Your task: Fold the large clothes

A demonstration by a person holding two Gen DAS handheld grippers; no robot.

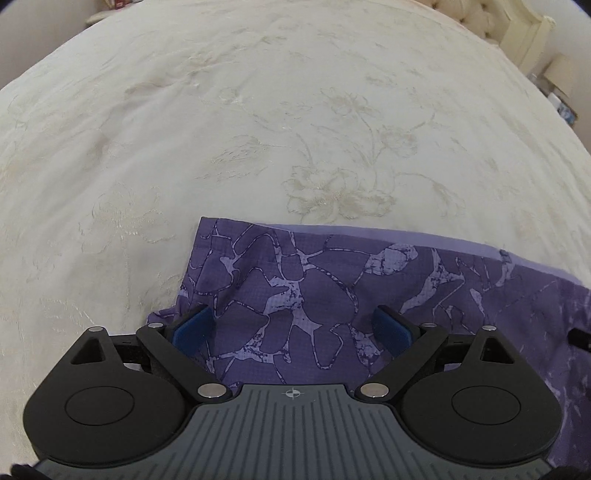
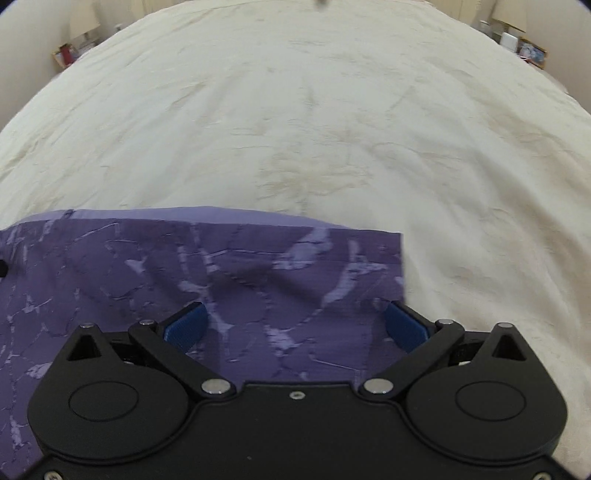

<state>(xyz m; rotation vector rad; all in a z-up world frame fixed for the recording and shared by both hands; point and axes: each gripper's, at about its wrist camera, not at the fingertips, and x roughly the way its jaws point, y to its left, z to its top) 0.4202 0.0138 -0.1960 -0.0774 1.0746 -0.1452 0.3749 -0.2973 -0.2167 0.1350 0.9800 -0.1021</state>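
A purple garment (image 1: 314, 280) with a pale crackle print lies flat on the cream bedspread (image 1: 221, 122), a paler plain layer showing along its far edge. My left gripper (image 1: 291, 325) hovers open over the garment's left end, blue pads (image 1: 192, 326) spread wide, nothing between them. In the right wrist view the same garment (image 2: 207, 266) fills the lower left, its right edge running down near the right finger. My right gripper (image 2: 293, 325) is open above that right end, empty. This view is motion-blurred.
The embroidered cream bedspread (image 2: 314, 122) stretches far ahead of both grippers. A tufted headboard (image 1: 491, 18) and a cluttered nightstand (image 1: 557, 92) sit at the far right. Lamps and small items stand on bedside tables at the far left (image 2: 74, 48) and the far right (image 2: 517, 40).
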